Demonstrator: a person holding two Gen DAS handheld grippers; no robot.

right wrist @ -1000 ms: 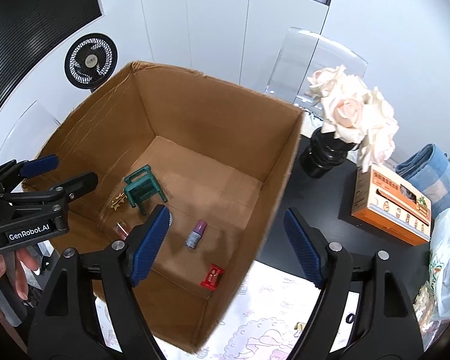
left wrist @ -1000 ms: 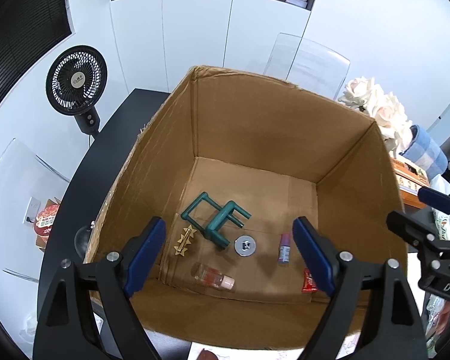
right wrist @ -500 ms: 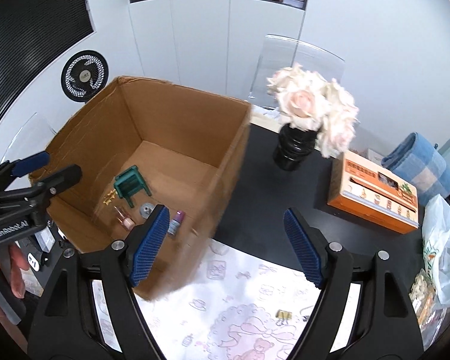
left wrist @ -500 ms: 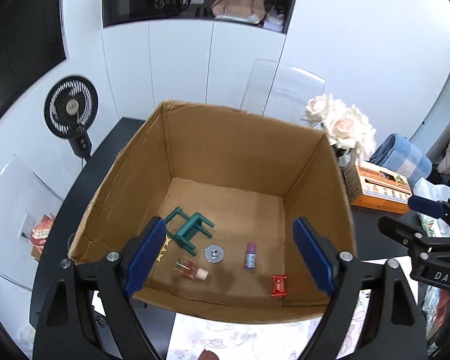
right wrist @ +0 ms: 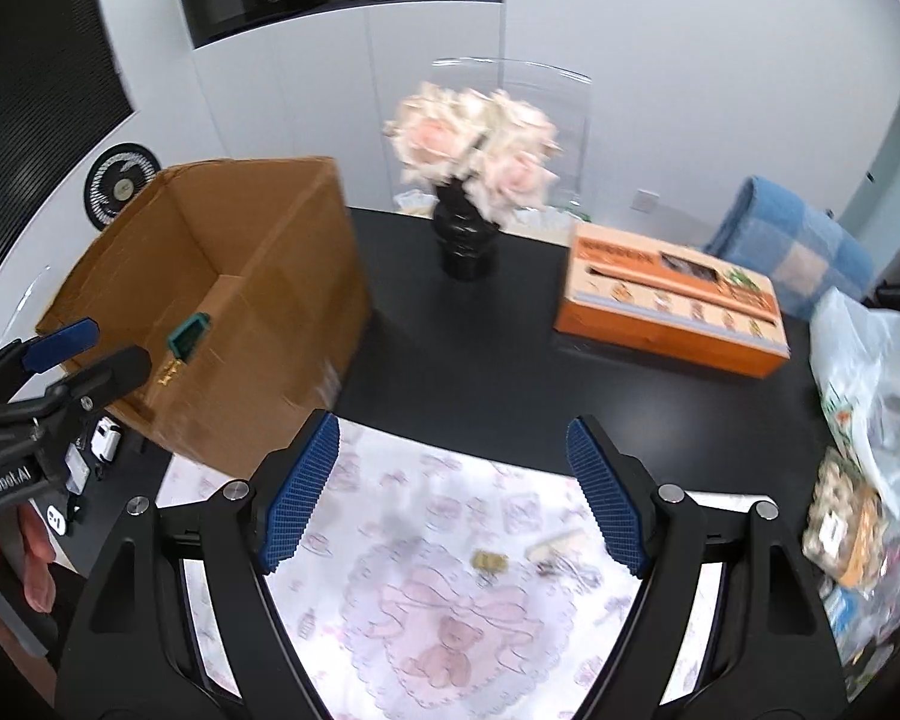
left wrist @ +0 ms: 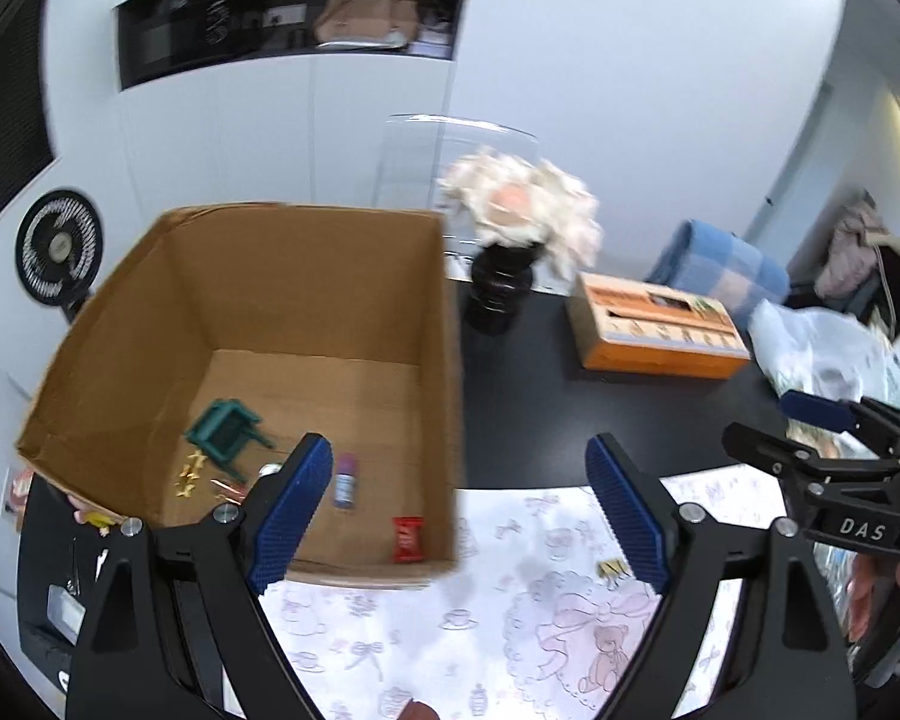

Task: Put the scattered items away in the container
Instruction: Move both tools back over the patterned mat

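Observation:
An open cardboard box (left wrist: 306, 288) stands on the left of the black table. Inside it lie a green toy stool (left wrist: 225, 435), gold star clips (left wrist: 189, 474), a small purple bottle (left wrist: 345, 480) and a red packet (left wrist: 406, 546). My left gripper (left wrist: 459, 480) hangs open and empty over the box's front right corner. My right gripper (right wrist: 453, 468) is open and empty above the pink patterned mat (right wrist: 450, 630). On the mat lie a gold clip (right wrist: 489, 561) and a small cream item (right wrist: 555, 546). The box (right wrist: 270, 312) sits to the right gripper's left.
A black vase of pale roses (right wrist: 468, 240) stands behind the mat. An orange carton (right wrist: 672, 306), a blue checked blanket (right wrist: 798, 246) and a plastic bag (right wrist: 870, 384) with snack packs fill the right side. A fan (right wrist: 120, 186) stands behind the box.
Both grippers have pulled back from above the box and swung right toward the mat. Both stayed open and empty. The items inside the box have not moved.

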